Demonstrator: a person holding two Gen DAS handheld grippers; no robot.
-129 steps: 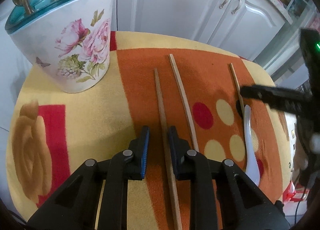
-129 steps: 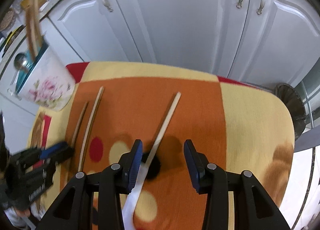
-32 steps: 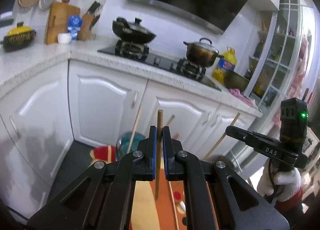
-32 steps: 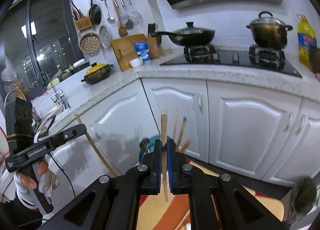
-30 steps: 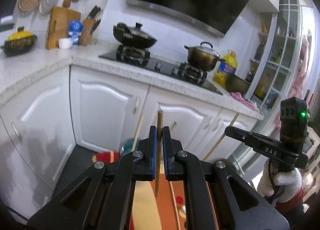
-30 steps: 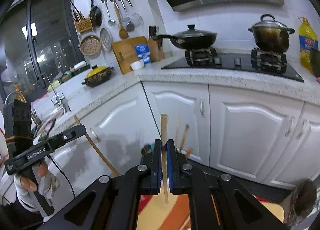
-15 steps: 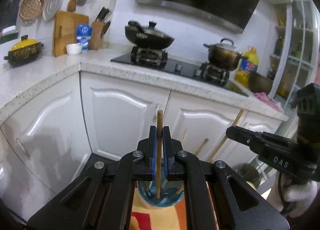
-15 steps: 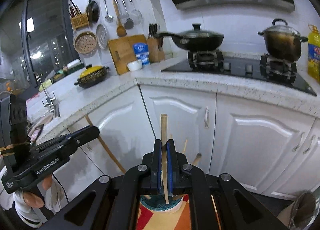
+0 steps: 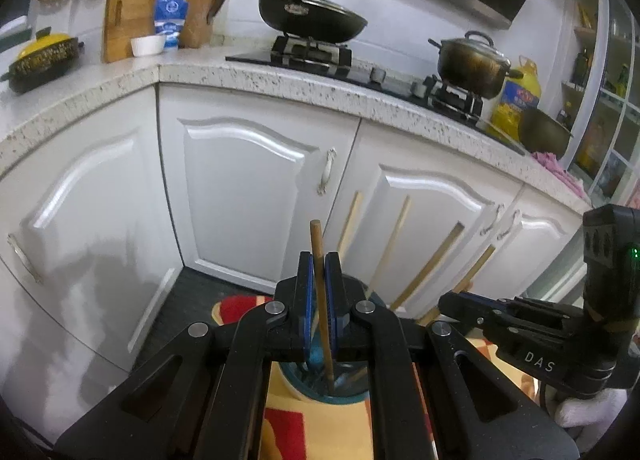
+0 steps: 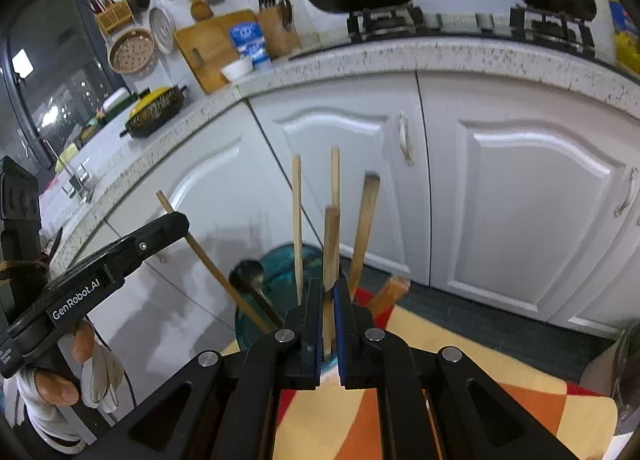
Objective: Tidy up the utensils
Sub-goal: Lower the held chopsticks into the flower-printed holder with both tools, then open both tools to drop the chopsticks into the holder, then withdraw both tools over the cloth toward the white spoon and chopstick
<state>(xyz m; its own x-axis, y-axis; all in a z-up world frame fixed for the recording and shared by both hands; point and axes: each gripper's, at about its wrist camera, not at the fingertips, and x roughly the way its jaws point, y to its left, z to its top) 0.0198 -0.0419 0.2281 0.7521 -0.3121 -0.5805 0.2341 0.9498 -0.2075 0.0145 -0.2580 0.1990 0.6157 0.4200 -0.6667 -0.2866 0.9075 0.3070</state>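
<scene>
- The utensil holder, a teal-rimmed pot standing on the orange and yellow cloth, is the landmark; every stick here is held or stored relative to its mouth.
- The left gripper has its jaws closed narrow on a wooden chopstick. The stick is held near upright, so that its lower end points down into the holder's opening; the tip seems to be already inside the rim.
- The right gripper likewise has its jaws pinched on a second chopstick, upright and directly above the holder's teal mouth, just in front of the sticks already stored there.
- Both grips sit partway down the shaft, leaving a free lower length that can enter the holder before the jaws reach its rim.
- Several wooden utensils and a dark ladle lean in the holder, fanning outward against its rim. They crowd the opening, which may be why each new stick comes in vertical, not slanted.
- In my judgement the step in hand is the drop: both sticks look aligned over the holder, and easing the jaws apart should let them slide in.
- One risk: the two grippers work close together beside the holder, and a tilted release could catch a stick on the leaning utensils.
- The white cabinets behind the holder play no part.
</scene>
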